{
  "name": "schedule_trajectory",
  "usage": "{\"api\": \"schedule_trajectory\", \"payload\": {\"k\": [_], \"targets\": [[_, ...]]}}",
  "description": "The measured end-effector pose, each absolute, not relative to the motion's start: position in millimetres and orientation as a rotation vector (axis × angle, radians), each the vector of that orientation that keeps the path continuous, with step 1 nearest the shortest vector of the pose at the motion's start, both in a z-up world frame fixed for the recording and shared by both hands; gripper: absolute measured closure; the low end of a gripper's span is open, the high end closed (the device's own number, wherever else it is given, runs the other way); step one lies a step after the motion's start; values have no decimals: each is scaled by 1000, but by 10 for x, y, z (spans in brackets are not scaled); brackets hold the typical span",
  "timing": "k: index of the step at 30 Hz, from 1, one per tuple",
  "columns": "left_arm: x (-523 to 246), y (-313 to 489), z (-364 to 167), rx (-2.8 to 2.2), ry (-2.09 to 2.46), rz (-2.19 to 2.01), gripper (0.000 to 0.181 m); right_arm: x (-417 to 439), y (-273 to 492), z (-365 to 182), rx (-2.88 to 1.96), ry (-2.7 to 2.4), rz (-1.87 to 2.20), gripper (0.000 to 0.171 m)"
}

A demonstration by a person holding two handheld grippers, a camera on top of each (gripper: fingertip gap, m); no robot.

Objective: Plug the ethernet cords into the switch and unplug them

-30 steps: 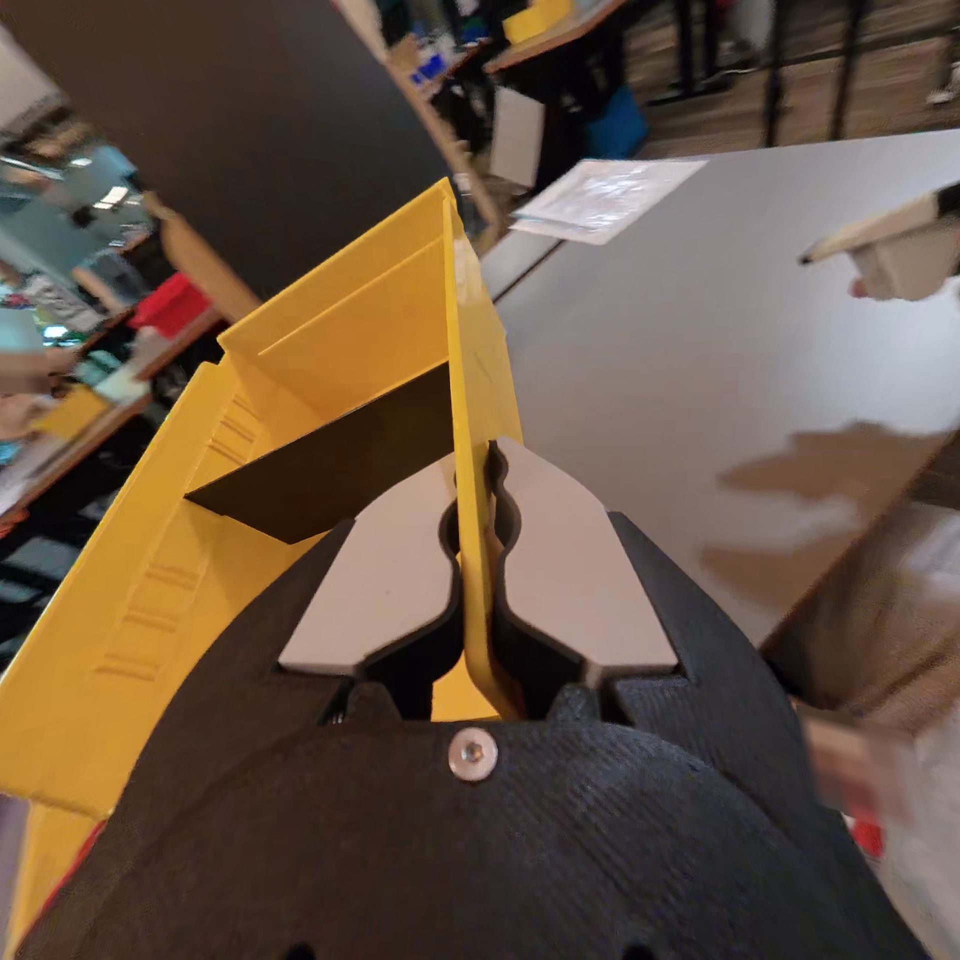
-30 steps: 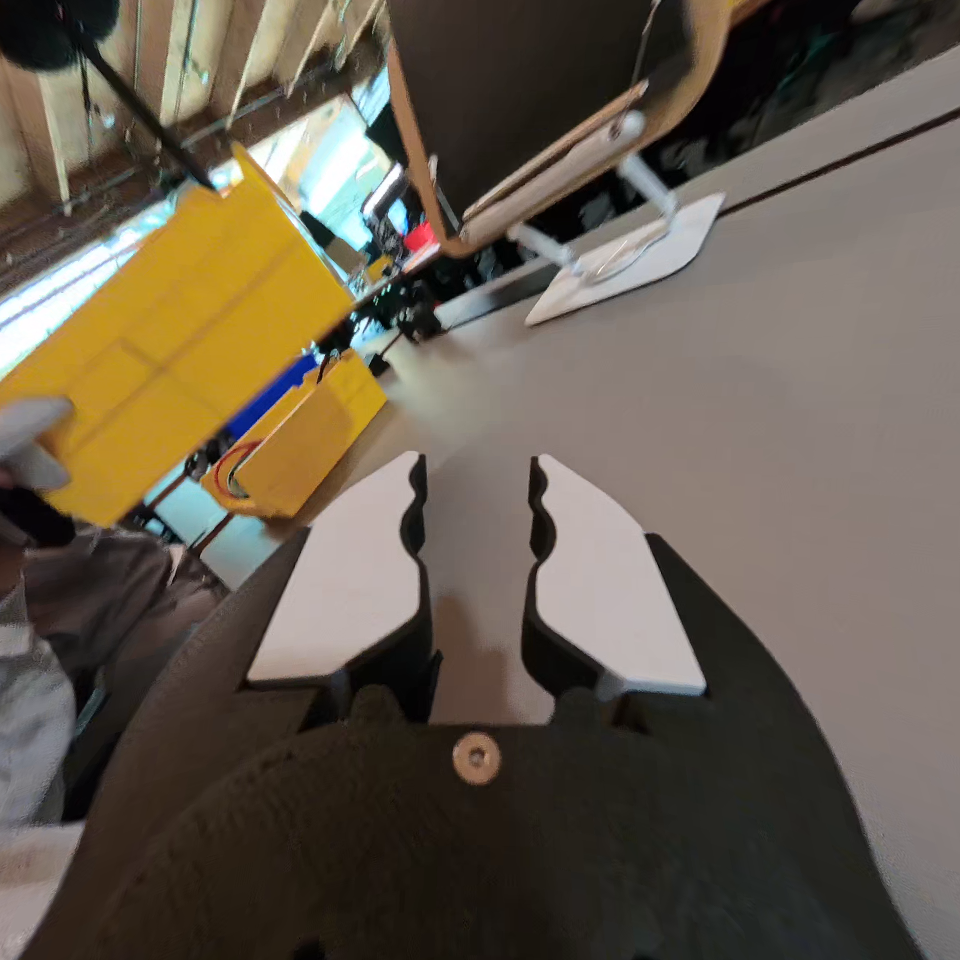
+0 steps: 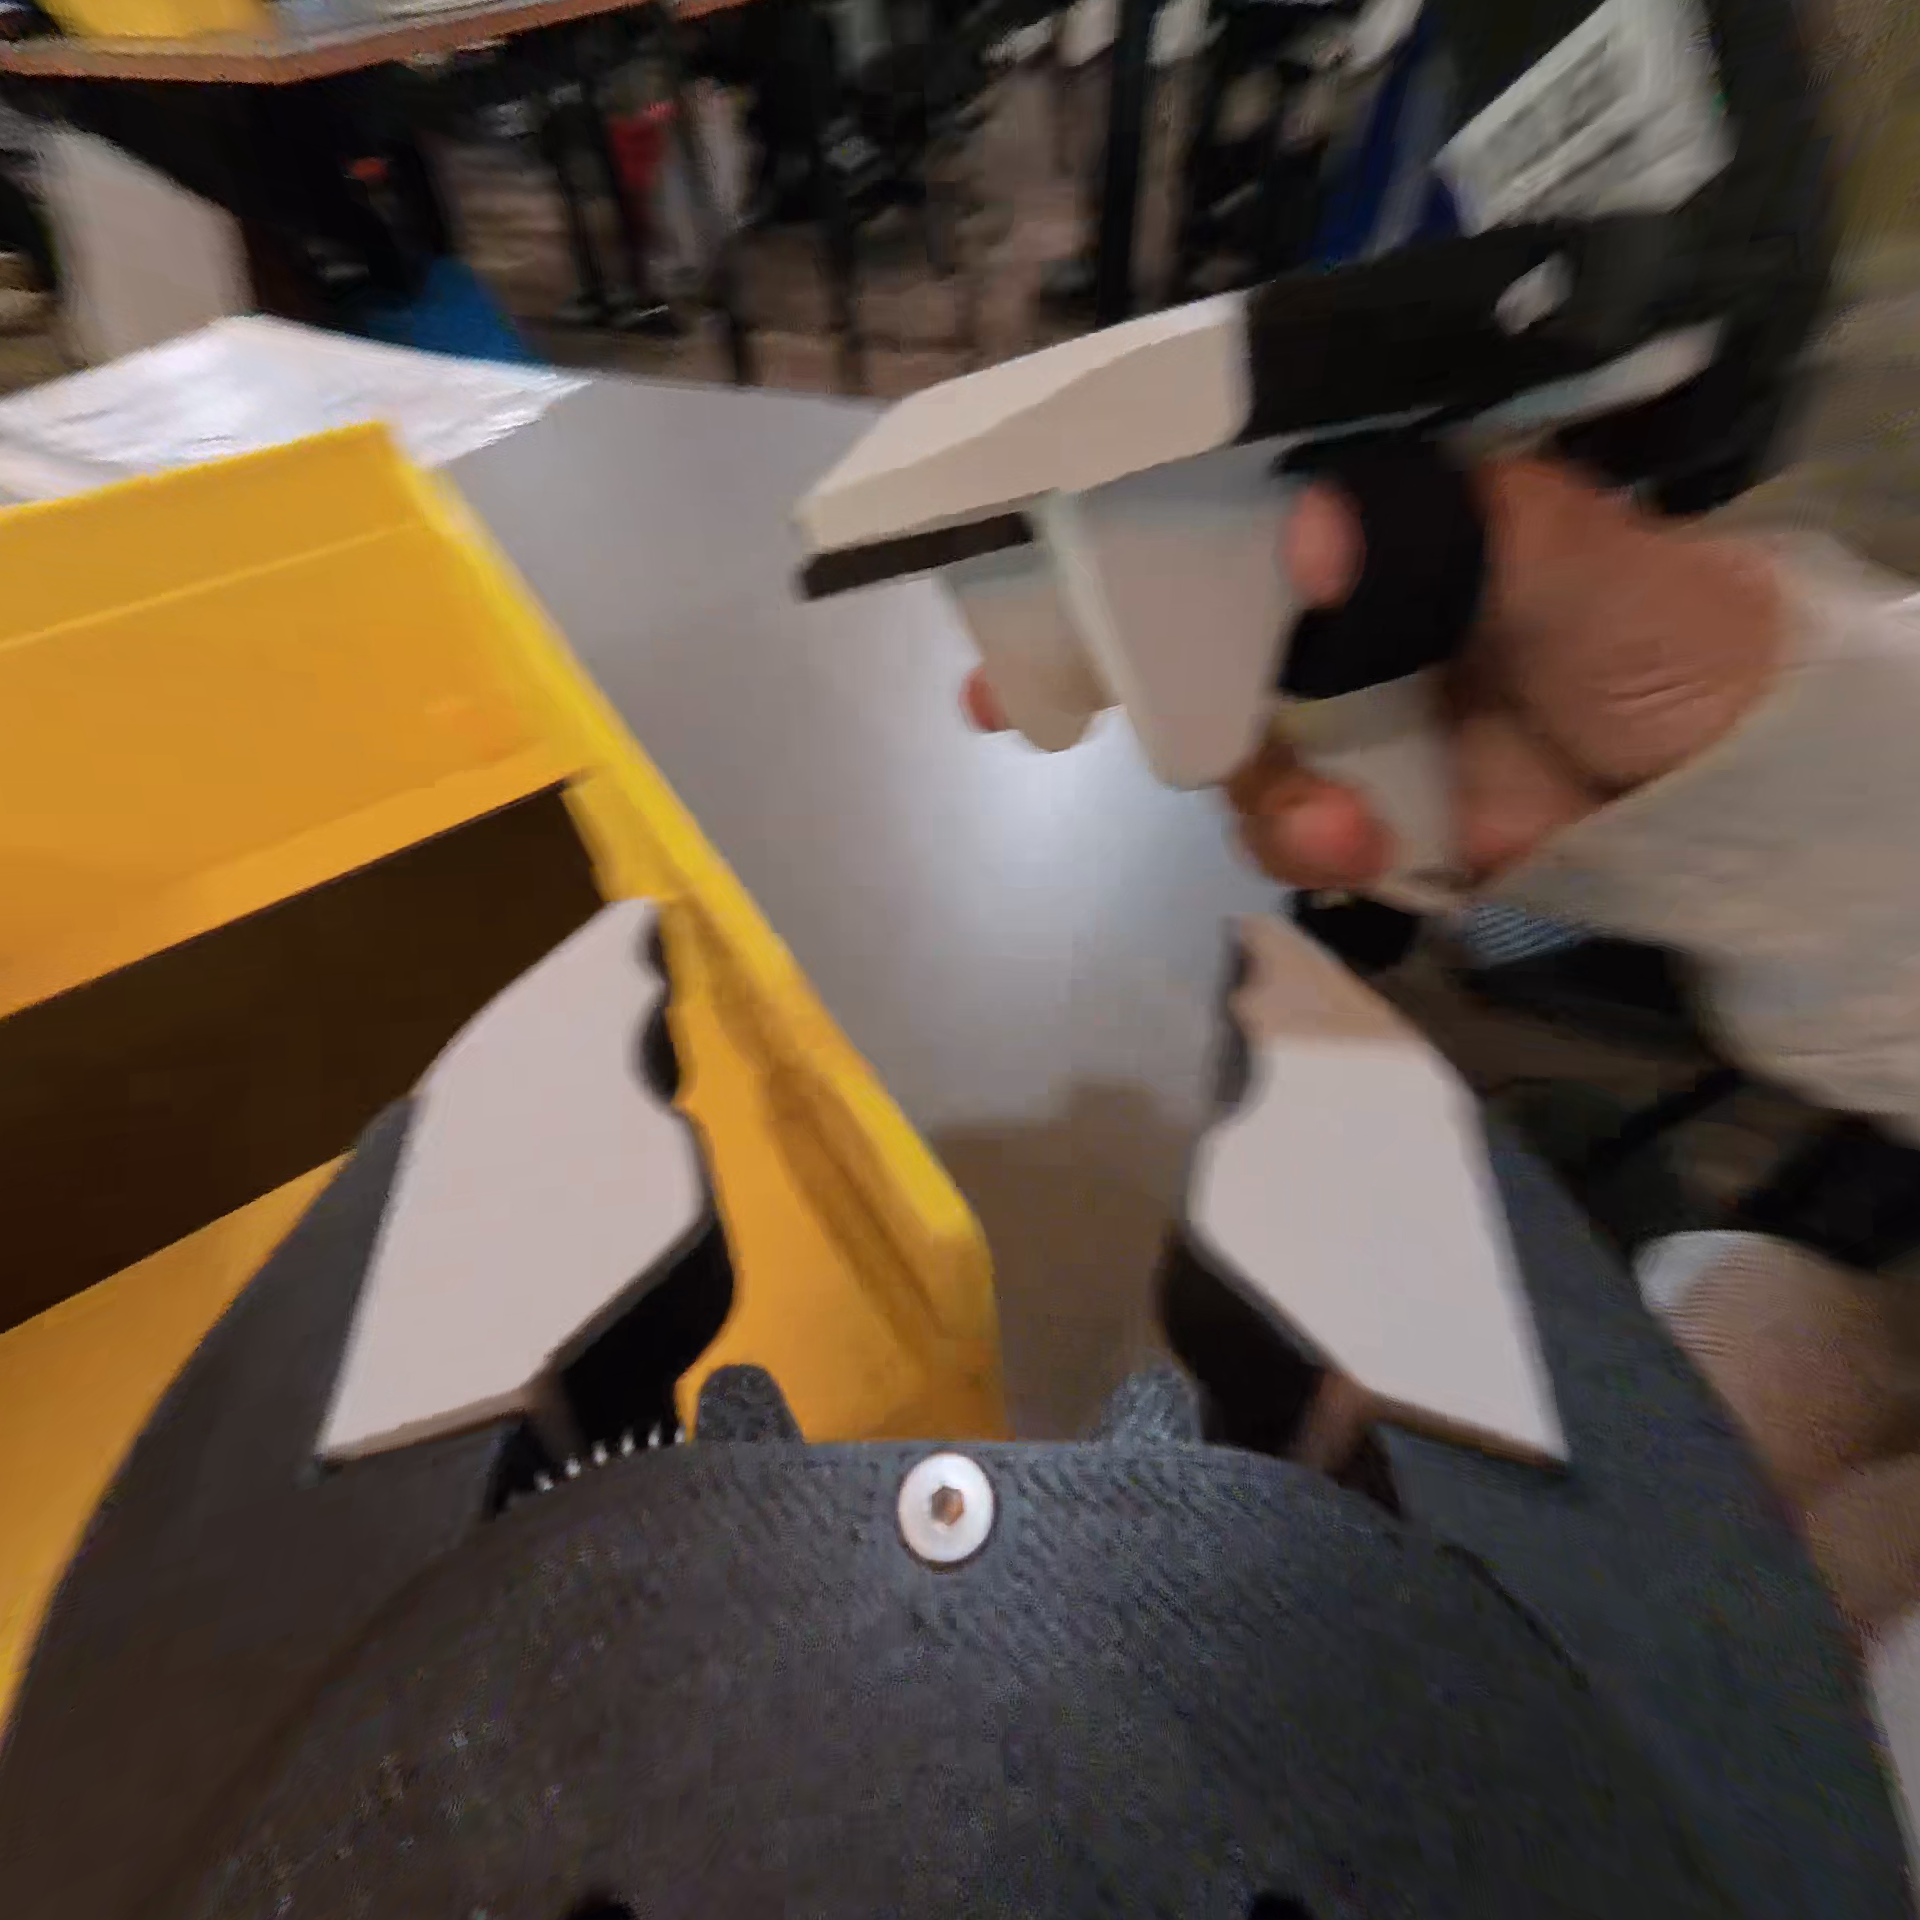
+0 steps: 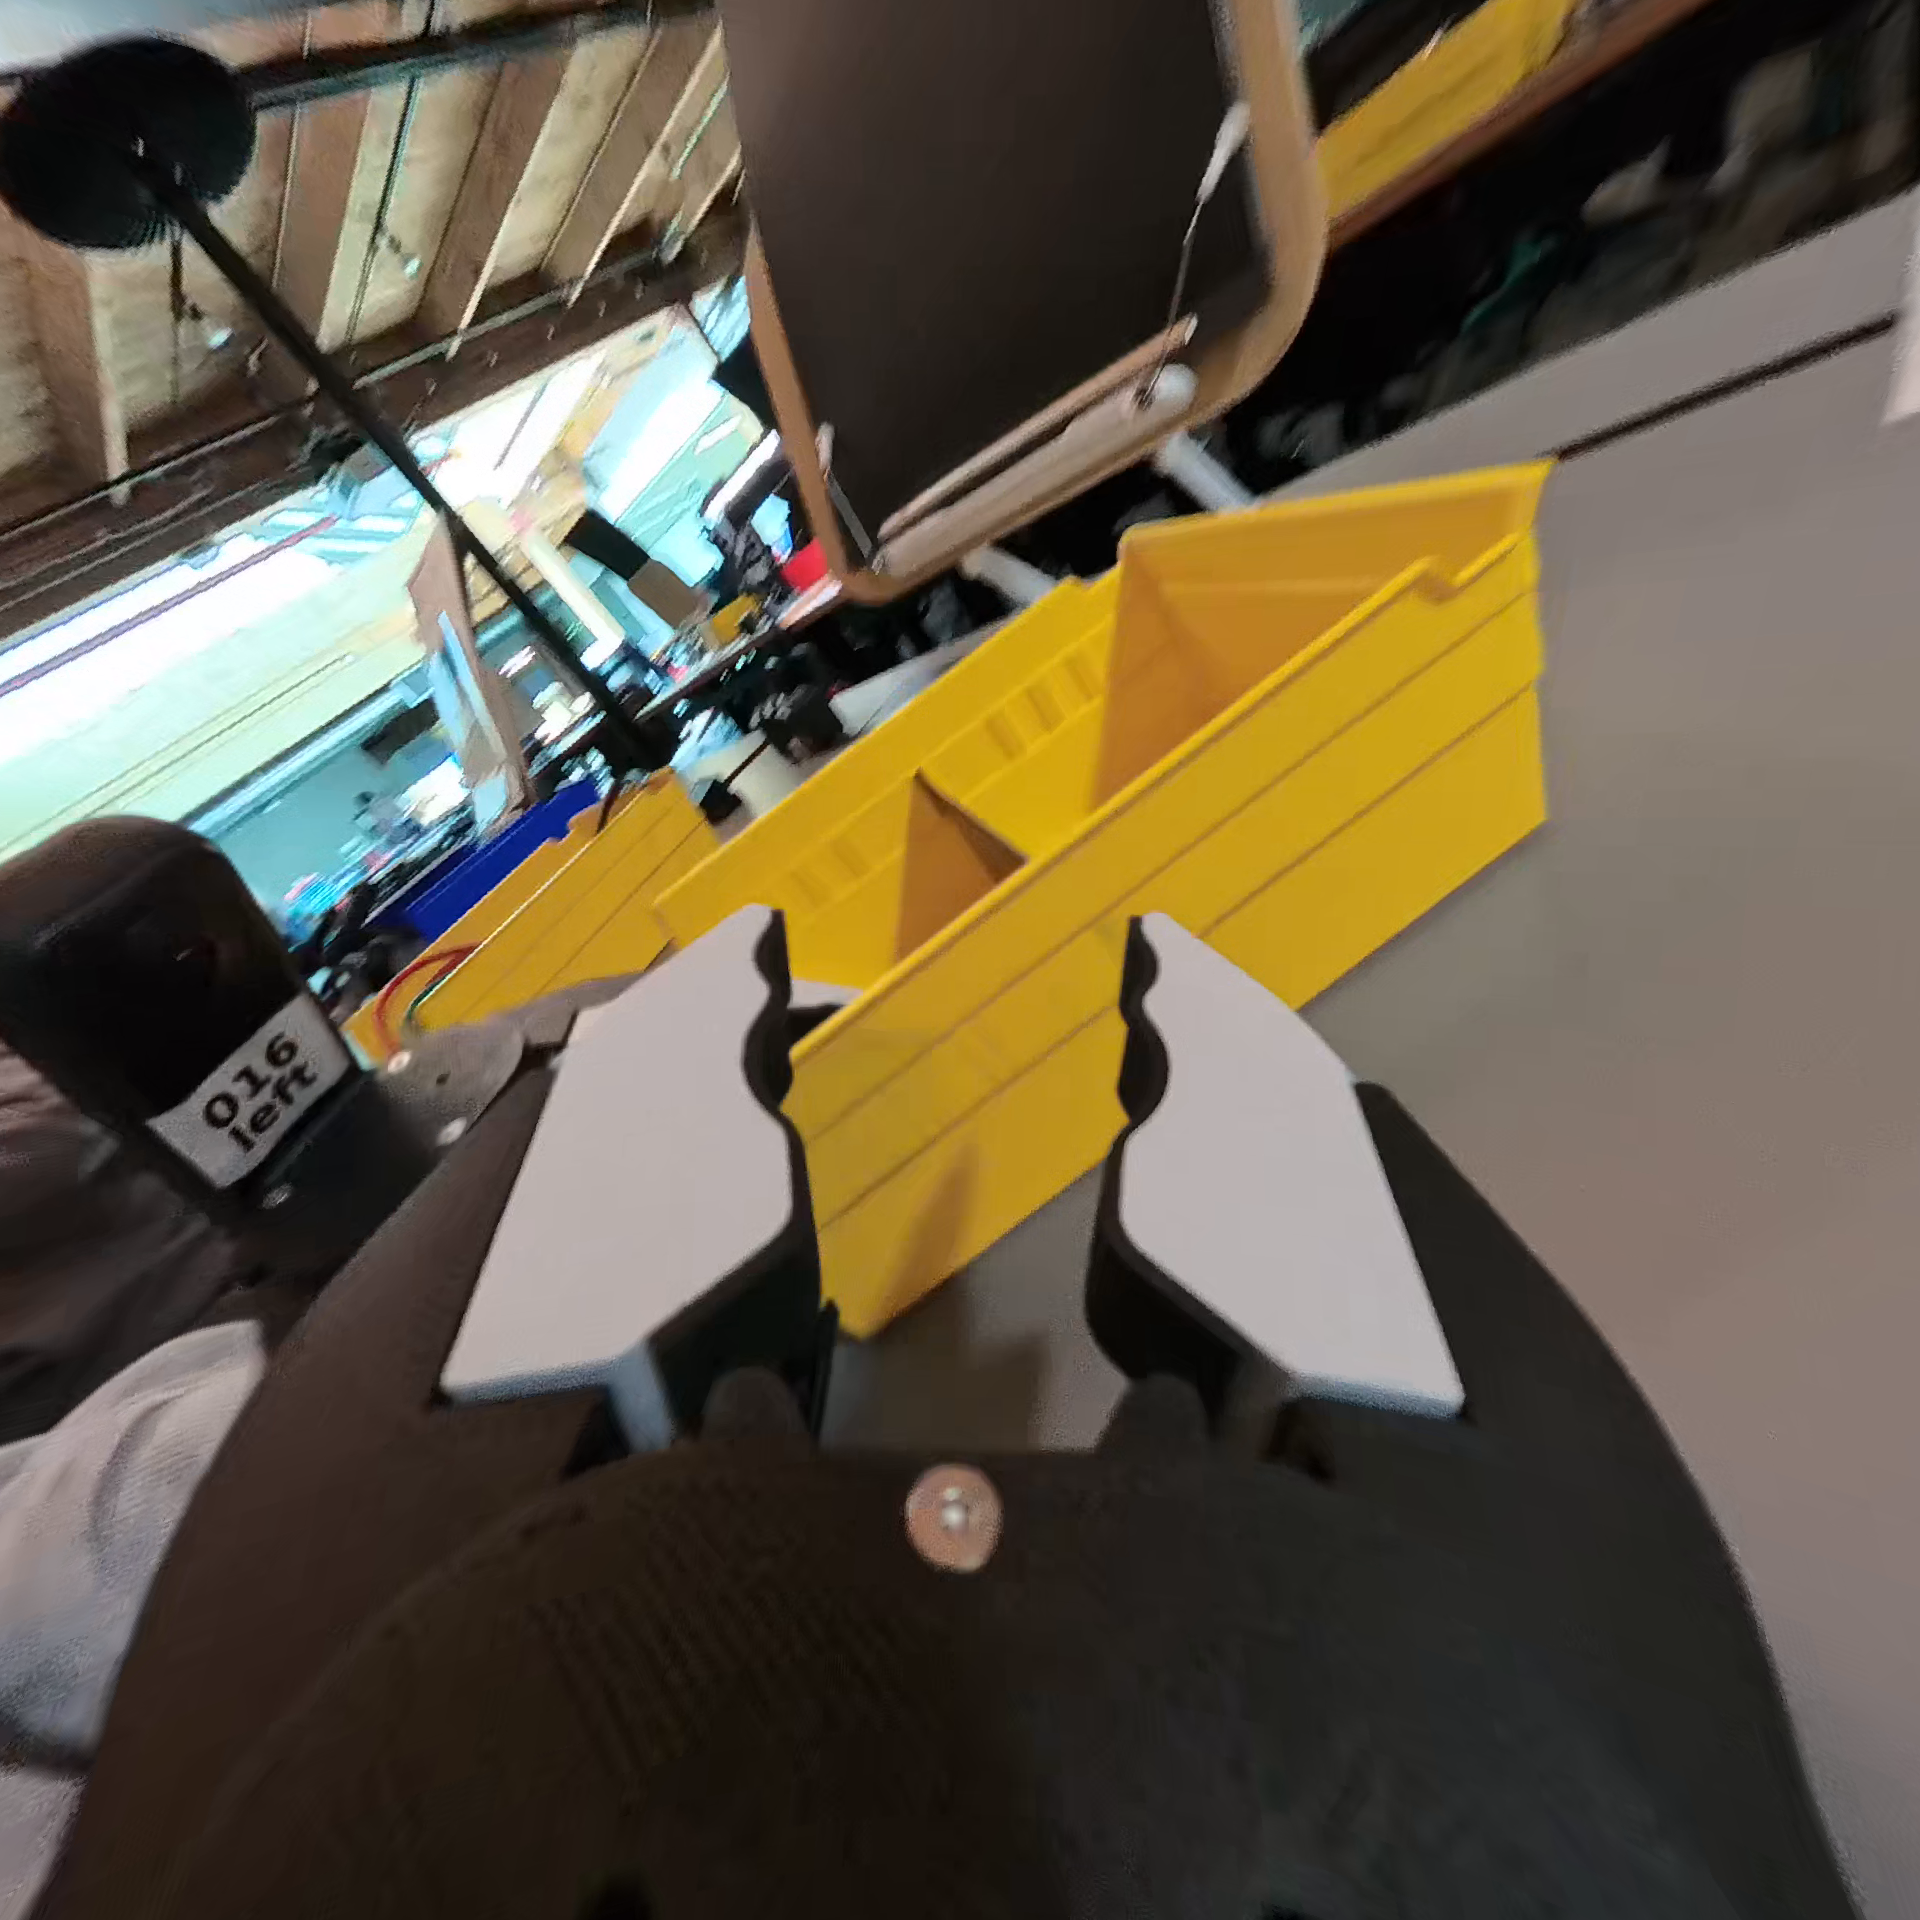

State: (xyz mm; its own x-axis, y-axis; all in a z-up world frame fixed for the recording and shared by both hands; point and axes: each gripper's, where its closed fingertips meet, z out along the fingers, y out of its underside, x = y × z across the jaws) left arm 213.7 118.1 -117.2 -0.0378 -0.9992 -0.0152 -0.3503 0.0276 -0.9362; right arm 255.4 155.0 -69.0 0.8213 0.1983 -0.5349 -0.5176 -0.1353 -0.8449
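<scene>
No switch or ethernet cord shows in either view. A yellow divided bin [image 3: 260,675] stands on the grey table [image 3: 831,675], with a black divider [image 3: 260,1018] inside. My left gripper [image 3: 945,925] is open wide and empty, with the bin's right wall just inside its left finger. My right gripper [image 4: 956,925] is open and empty, and the bin's near corner [image 4: 935,1143] lies between its fingers. The bin [image 4: 1299,810] stretches away to the upper right. The right gripper [image 3: 831,530] also shows from the side in the left wrist view, above the table.
A second yellow bin [image 4: 582,914] with red and green wires stands behind the first. The left gripper's black body [image 4: 135,987] is at the left. A hand [image 3: 1558,675] holds the right gripper. A clear plastic sheet [image 3: 260,384] lies at the table's far end. A dark chair back [image 4: 987,260] rises behind.
My left gripper has let go of the bin's wall and opened wide. The bin, held up before, now rests on the table. My right gripper opened wider and came up to the bin.
</scene>
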Motion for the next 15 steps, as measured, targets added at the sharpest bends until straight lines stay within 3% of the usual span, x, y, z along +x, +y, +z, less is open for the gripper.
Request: {"api": "schedule_trajectory", "payload": {"k": [1, 2, 8, 12, 15], "targets": [[2176, 1000, -1116, -1416, 1522, -1179, 46, 2628, 1532, -640, -1558, 273, 592, 104], [2179, 862, -1067, -1411, 1533, -1280, 34, 2677, 1513, -587, -1523, 279, 565, 98], [1670, 739, -789, -1187, 1459, -1269, 34, 2308, 1502, -552, -1560, 57, 392, 70], [1016, 1264, -585, -1093, 1181, -1062, 37, 1834, 1557, -675, -1624, 72, 397, 44], [679, 1622, -412, -1203, 993, -1130, 42, 1533, 1665, -933, -1738, 115, 407, 31]]}}
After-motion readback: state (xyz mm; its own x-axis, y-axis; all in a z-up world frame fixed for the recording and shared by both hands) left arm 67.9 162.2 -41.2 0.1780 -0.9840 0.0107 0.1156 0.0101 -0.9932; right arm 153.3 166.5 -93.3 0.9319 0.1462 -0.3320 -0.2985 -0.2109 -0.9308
